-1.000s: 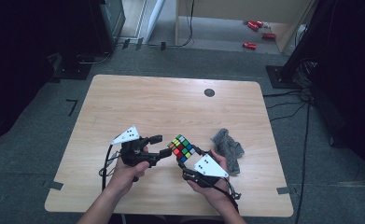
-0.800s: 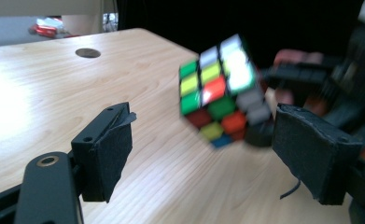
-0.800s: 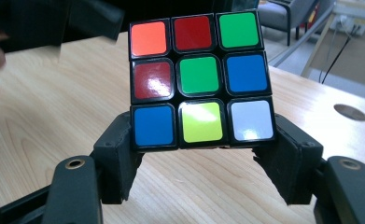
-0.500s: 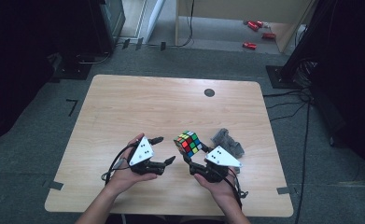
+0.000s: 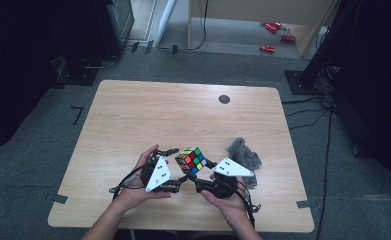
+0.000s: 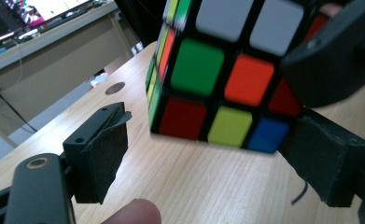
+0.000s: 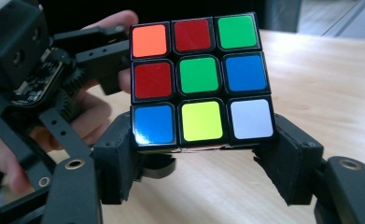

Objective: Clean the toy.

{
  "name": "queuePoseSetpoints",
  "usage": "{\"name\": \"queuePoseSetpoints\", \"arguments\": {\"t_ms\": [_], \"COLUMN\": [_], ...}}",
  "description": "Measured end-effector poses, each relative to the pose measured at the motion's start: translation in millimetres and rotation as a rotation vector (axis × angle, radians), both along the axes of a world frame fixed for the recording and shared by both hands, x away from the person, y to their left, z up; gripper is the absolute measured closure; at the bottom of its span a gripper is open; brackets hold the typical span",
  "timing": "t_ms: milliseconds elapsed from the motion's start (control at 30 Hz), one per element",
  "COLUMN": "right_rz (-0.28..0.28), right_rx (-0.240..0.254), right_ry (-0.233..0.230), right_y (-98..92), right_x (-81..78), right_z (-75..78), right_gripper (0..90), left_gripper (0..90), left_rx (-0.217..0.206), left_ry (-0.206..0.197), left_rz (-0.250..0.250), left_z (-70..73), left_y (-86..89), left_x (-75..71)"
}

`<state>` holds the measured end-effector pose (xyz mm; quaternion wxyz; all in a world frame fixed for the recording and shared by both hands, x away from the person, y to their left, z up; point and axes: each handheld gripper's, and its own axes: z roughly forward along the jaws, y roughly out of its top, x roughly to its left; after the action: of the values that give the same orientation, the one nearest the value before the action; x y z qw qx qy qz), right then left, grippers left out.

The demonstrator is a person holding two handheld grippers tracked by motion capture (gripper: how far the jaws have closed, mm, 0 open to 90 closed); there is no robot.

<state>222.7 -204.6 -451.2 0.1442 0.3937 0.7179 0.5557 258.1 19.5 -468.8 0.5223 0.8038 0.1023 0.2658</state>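
High view: right gripper (image 5: pixel 199 176) is holding the puzzle cube (image 5: pixel 192 160) up off the wooden table (image 5: pixel 148 115), near the table's front edge. Cube is sitting at the tip of its jaws, tilted, a corner pointing toward the person. Left gripper (image 5: pixel 175 169) is sitting just left of the cube, jaws pointing at it. Crumpled grey bag (image 5: pixel 243 152) is lying on the table just beyond the right gripper, apart from the cube. A dark round grommet (image 5: pixel 224 99) is sitting well beyond both grippers, near the table's far edge.

Left gripper view: jaws have just been opening and are standing apart now. Cube (image 6: pixel 217 79) is hanging ahead of and above the jaws, toward the right one. Left pad is clear of it, with table showing in the gap. Right pad is sitting right at the cube's lower corner; can't tell contact there. Not gripping it.

Right gripper view: jaws are partly closed, clamping the cube (image 7: pixel 200 79) by its bottom layer, one pad on each side. Cube is standing up out of the jaws, full nine-sticker face toward the camera. Left gripper (image 7: pixel 101 51) is showing at the cube's left, in the person's hand.
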Motion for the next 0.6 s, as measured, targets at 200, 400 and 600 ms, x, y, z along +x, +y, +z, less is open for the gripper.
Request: {"name": "queuePoseSetpoints", "arguments": {"t_ms": [200, 400, 600], "right_rz": [0.027, 0.018, 0.053], "right_rx": [0.015, 0.041, 0.067], "right_ry": [0.028, 0.059, 0.102], "right_y": [2.6, -0.5, -8.9], "right_x": [0.1, 3.3, 9.8], "right_z": [-0.1, -1.6, 0.3], "right_gripper": [34.4, 34.1, 30.5], "left_gripper": [25.1, 31.0, 34.1], "left_rx": [0.018, 0.030, -0.006], "left_ry": [0.016, -0.001, 0.072], "left_rz": [-0.032, -0.030, 0.009], "left_z": [-0.7, -0.5, 2.7], "left_y": [-0.9, -0.6, 5.4], "left_x": [-0.9, -2.5, 2.9]}}
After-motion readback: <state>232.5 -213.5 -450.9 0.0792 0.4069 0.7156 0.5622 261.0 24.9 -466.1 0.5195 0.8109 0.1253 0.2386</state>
